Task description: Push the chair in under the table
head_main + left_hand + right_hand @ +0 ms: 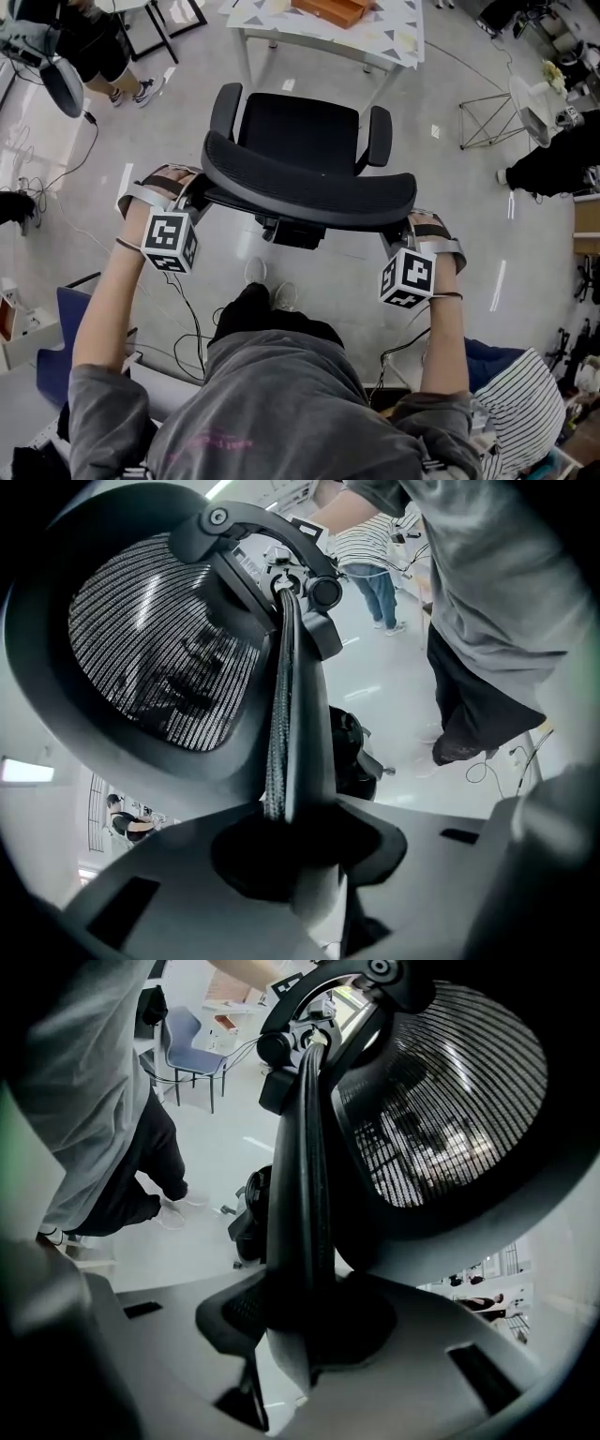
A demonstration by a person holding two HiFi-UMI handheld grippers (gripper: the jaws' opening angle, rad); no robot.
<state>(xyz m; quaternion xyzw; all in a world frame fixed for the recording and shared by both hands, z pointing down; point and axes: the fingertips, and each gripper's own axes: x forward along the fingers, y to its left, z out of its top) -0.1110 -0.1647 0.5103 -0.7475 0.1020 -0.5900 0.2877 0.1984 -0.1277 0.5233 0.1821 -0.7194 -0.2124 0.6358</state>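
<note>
One black office chair (298,131) stands on the grey floor (169,122) directly in front of the person. Its seat faces away from them toward the white counter (398,33) at the top of the head view. The seat's front edge is near the counter's edge but not under it. The mesh backrest (309,186) is nearest the person, its long axis running left to right across that view, with the right end a little lower. Two armrests flank the seat, one on the left (225,108) and one on the right (380,133). The left gripper (194,199) has its jaws clamped on the backrest's left rim, which the left gripper view shows edge-on between them. The right gripper (401,230) is likewise clamped on the right rim. An orange tray (328,9) lies on the counter.
</note>
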